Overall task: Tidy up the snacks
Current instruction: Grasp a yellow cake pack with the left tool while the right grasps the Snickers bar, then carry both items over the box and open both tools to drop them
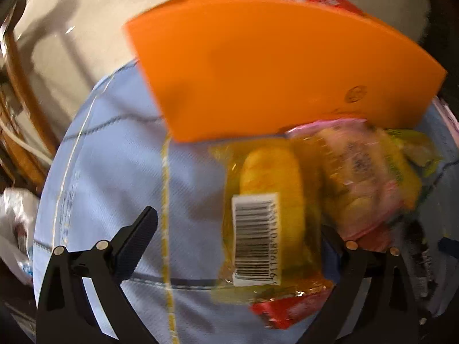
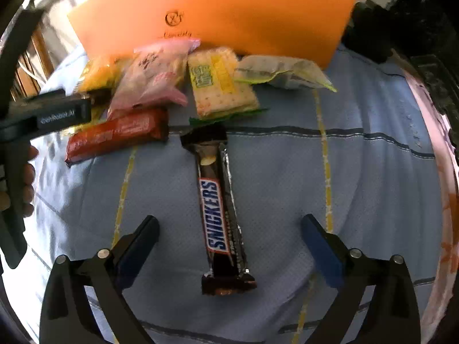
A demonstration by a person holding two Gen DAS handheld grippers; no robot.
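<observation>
Left wrist view: your left hand-held gripper stands wide, nothing clamped; its right finger is partly hidden behind the snack pile, so contact there cannot be ruled out. Between the fingers lies a yellow packet with a barcode, a pink packet against it, and a red wrapper at the near edge. All rest on a blue cloth in front of an orange box. Blur limits finer reading.

Right wrist view: your right hand-held gripper is fully spread, pads clear of the Snickers bar, which lies lengthwise between them. A cracker pack and red bar lie beyond, near the box.

Judgement: pick-up stage, nothing yet lifted. Next, lower the right gripper, close across the bar's width, then carry it to the box.
</observation>
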